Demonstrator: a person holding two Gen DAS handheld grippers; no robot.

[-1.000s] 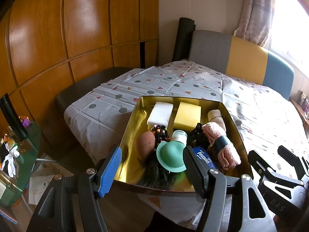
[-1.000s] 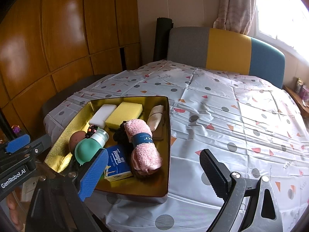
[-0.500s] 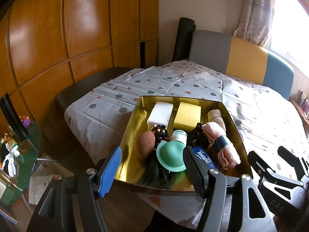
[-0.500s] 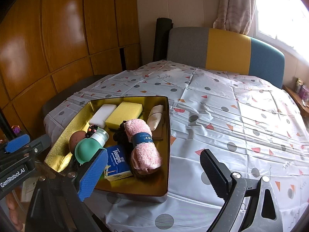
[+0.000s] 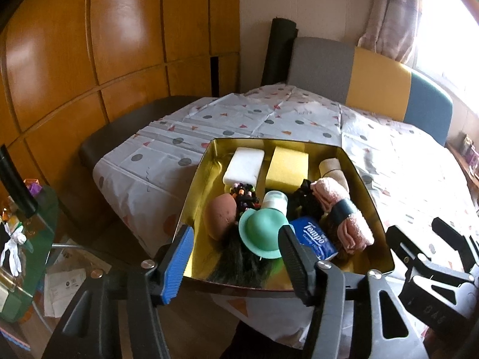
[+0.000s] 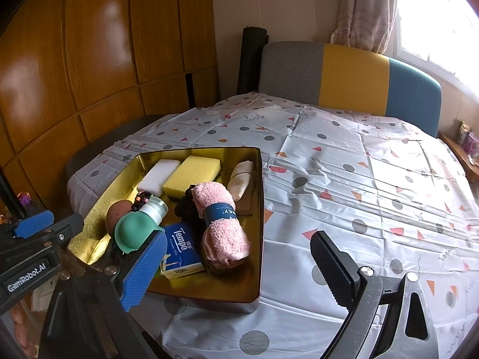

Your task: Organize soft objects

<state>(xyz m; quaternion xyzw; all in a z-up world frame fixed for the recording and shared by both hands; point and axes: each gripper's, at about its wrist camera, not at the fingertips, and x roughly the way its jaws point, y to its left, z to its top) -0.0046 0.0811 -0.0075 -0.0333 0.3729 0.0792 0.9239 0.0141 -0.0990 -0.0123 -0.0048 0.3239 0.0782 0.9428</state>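
Sponges (image 6: 191,175), pink towel (image 6: 223,227) and tissues (image 6: 182,248) crowd the gold tray (image 6: 259,209) at lower left, tablecloth (image 6: 359,185) bare, left gripper (image 5: 236,257) and right gripper (image 6: 236,266) both spread, gripping nothing.

We see a table (image 6: 344,179) covered by a white cloth (image 6: 374,215) printed with grey dots and orange triangles. One thing lies directly on it: a gold tin (image 6: 260,224), set at the near left corner, beside the edge. The cloth hangs over that edge.
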